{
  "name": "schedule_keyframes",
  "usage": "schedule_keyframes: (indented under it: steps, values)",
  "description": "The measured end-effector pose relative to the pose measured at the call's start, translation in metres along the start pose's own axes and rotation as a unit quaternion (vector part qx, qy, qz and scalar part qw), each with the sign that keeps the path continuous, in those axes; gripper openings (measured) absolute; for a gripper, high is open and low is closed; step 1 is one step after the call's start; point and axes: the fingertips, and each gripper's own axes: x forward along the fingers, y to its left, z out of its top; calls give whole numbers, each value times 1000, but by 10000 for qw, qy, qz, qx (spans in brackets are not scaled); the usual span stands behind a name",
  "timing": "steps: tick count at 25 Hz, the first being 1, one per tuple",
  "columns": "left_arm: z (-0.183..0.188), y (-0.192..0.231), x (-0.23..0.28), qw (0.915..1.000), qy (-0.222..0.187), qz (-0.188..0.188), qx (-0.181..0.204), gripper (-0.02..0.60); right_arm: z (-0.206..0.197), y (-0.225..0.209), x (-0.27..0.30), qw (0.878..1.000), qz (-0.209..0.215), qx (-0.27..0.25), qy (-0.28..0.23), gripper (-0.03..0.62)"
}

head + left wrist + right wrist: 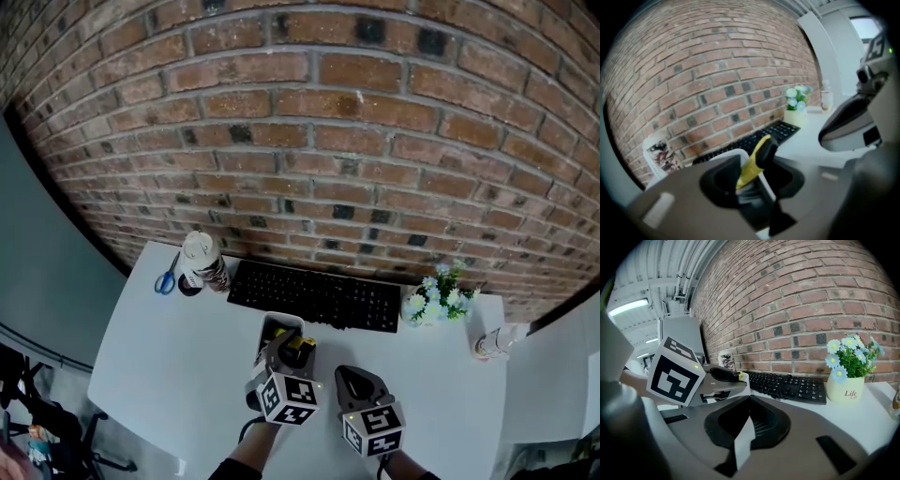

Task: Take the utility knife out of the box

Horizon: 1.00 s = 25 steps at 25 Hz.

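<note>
While the left gripper reaches into the white box, its fingers stand partly apart and close on the utility knife. The knife fills the gap between them. Its yellow body lies against one finger and its black end against the other. The knife stands tilted, its lower part down inside the box and its upper end sticking out above the rim. A thin white wall of the box shows just under the fingertips.

In the head view the box sits on the white table directly at the tips of the left gripper's fingers, with the knife in it. A black keyboard lies just beyond the fingers, along the foot of the brick wall. Further out to the left of the fingers stand a printed can and blue-handled scissors.

The right gripper hangs just beside the left one, on its right and a little nearer the person. Its fingers are together with nothing between them. Ahead of them and off to the right stand a white pot of flowers and, further right, a small bottle. The left gripper's marker cube is close on their left.
</note>
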Motion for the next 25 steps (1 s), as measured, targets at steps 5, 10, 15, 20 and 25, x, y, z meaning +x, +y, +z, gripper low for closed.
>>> schedule_keyframes:
  steps: [5, 10, 15, 20, 25]
  values:
    - [2, 8, -6, 9999, -40, 117, -65, 127, 0, 0, 2, 10000, 13, 17, 9, 8]
    - [4, 19, -12, 9996, -90, 261, -76, 107, 2, 6, 5, 9999, 108, -14, 9, 8]
    - [4, 28, -17, 9991, -102, 391, -113, 94, 2, 13, 6, 9998, 180, -44, 7, 8]
    - [4, 39, -21, 9982, -141, 545, -218, 80, 3, 15, 6, 9998, 198, -65, 6, 8]
    - [5, 47, -26, 9970, -245, 660, -316, 75, 4, 16, 6, 9997, 207, -88, -1, 8]
